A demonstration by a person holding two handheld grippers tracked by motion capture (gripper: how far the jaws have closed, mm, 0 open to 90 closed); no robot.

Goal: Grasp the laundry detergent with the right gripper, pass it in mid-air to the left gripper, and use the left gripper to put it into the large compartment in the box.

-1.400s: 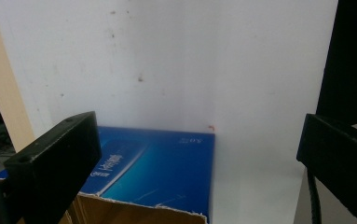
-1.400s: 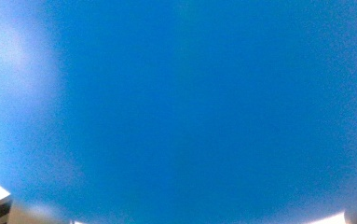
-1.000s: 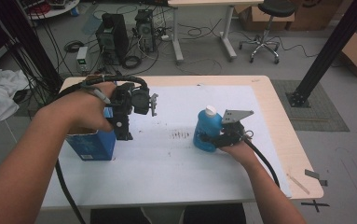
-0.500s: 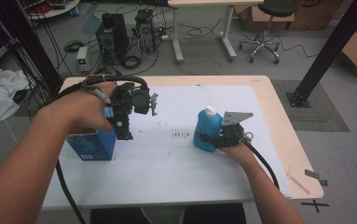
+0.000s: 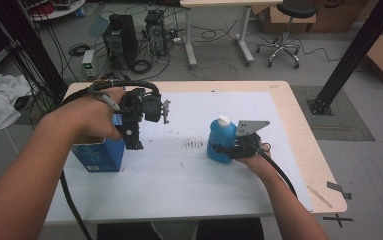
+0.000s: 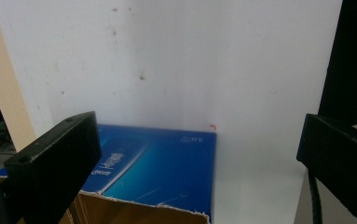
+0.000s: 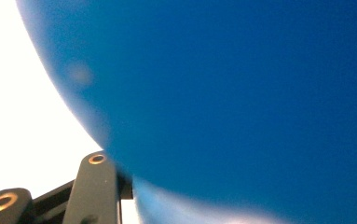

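Observation:
A blue bottle (image 5: 221,139) with a white cap stands right of the middle of the white mat (image 5: 189,190). My right gripper (image 5: 225,151) comes at it from the right, low on its body, and is shut on it. In the right gripper view the bottle's blue wall (image 7: 241,93) sits right up against the camera. A blue cardboard box (image 5: 99,156) stands at the left of the table. My left gripper (image 5: 133,140) hangs just above its right end, pointing down. In the left gripper view the jaws stand wide open (image 6: 195,163) over the box's blue top (image 6: 162,163), whose near edge is torn.
Dark smudges (image 5: 194,145) mark the mat between box and bottle. A strip of tape (image 5: 336,186) lies near the wooden table's right edge (image 5: 324,165). Behind the table are computer towers (image 5: 121,40), cables, a stool (image 5: 284,30) and a black post (image 5: 351,55).

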